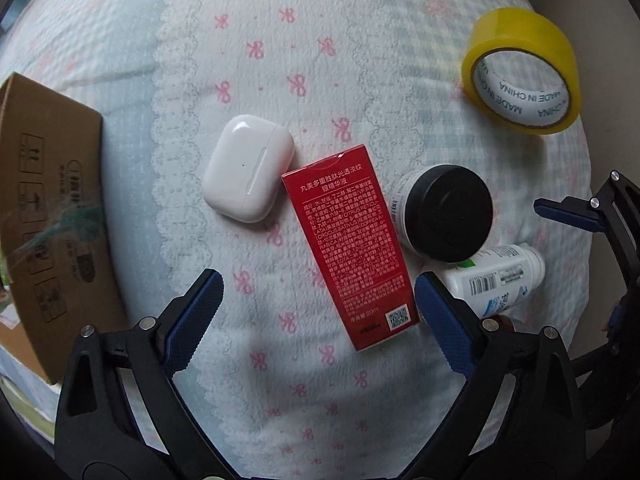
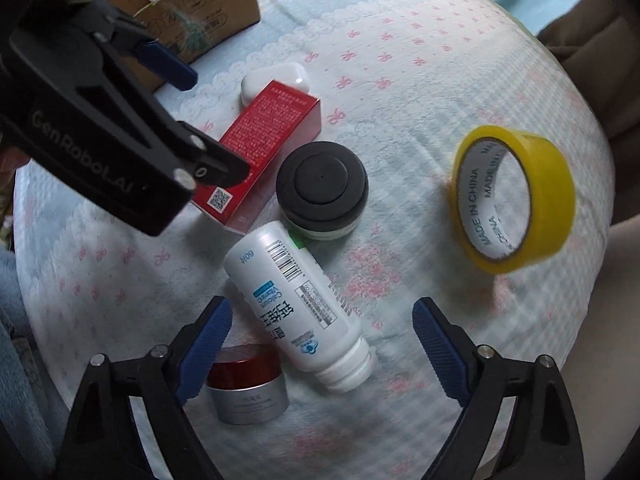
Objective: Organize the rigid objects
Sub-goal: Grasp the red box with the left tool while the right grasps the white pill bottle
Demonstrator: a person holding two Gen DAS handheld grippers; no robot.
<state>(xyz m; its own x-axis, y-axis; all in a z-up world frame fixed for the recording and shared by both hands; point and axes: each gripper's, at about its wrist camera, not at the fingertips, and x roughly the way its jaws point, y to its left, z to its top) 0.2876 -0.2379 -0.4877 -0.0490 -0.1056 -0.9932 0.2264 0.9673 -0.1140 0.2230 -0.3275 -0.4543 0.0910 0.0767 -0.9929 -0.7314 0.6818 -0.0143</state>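
- Two grippers are hovering over the cloth [image 1: 360, 40], both with jaws spread wide and holding nothing.
- Left gripper [image 1: 320, 300] is hanging right over the red box [image 1: 348, 240], which is lying flat with its lower end between the blue pads.
- White earbud case [image 1: 248, 168] is sitting just beside the box's top corner; they look to be touching, though I can't be sure.
- Black-lidded jar [image 1: 448, 212] is resting right of the box, and the white bottle [image 2: 296, 300] is lying on its side just below the jar.
- Right gripper [image 2: 322, 322] is poised over that bottle, fingers straddling it without contact.
- Red-lidded jar [image 2: 248, 388] is standing near the bottle's cap end, partly behind the right gripper's left pad.
- Yellow tape [image 2: 516, 200] is lying well apart at the right.
- Cardboard box [image 1: 48, 208] is standing at the left edge of the cloth.
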